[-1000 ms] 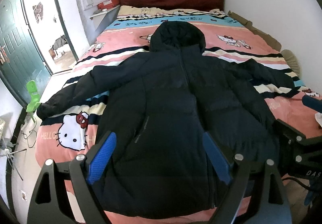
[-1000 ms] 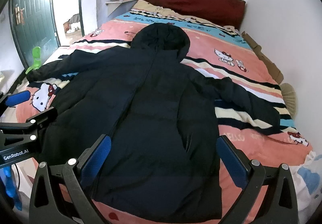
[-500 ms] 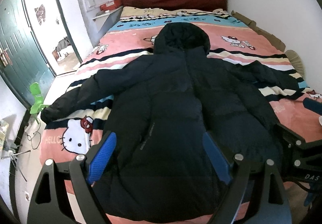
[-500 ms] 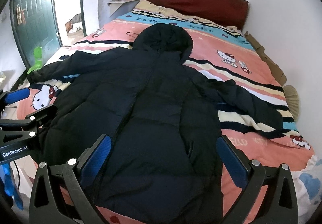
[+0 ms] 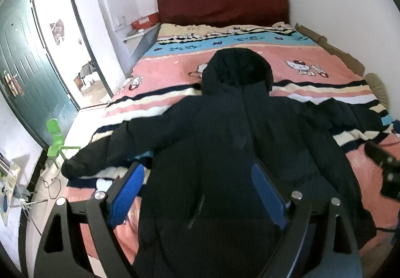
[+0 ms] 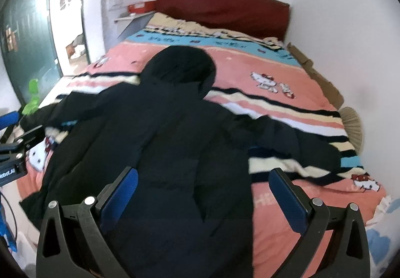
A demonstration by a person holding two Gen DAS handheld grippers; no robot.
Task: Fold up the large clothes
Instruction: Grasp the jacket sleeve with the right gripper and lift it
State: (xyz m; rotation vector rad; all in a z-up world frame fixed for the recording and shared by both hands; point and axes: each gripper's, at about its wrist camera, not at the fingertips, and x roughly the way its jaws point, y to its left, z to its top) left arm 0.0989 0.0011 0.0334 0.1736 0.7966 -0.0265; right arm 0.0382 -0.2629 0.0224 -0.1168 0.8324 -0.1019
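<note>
1. Centrally, a dark hooded jacket (image 5: 237, 153) lies flat, front side up, on the bed (image 5: 312, 58), its hood (image 5: 236, 70) pointing to 12 o'clock toward the red headboard (image 5: 222, 3) and its hem toward 6 o'clock at the foot of the bed.
2. Its sleeves are spread wide: the left sleeve (image 5: 120, 148) runs out toward 9 o'clock, with its cuff at the bed edge, and the right sleeve (image 6: 295, 138) runs toward 3 o'clock across the striped bedcover (image 6: 275, 103).
3. Left claw (image 5: 197, 193): released, its blue pads (image 5: 127, 193) wide apart, hanging above the lower left part of the jacket; nothing lies between them.
4. Right claw (image 6: 205, 195): likewise released and empty, poised over the lower right part of the garment.
5. Step in hand, as judged: the opening approach. No fold shows in the jacket, so the task appears barely begun.
6. Next move, as judged: each claw would need to travel outward to its own sleeve, descend, and pinch the padded fabric near the cuff, then carry the sleeve inward across the chest.
7. Handling note: the quilted material looks thick and springy, so a deep bite is advisable; a shallow one may slip.
8. Surroundings: a green chair (image 5: 56, 138) stands at 9 o'clock beside the bed, near the open door (image 5: 27, 70).
</note>
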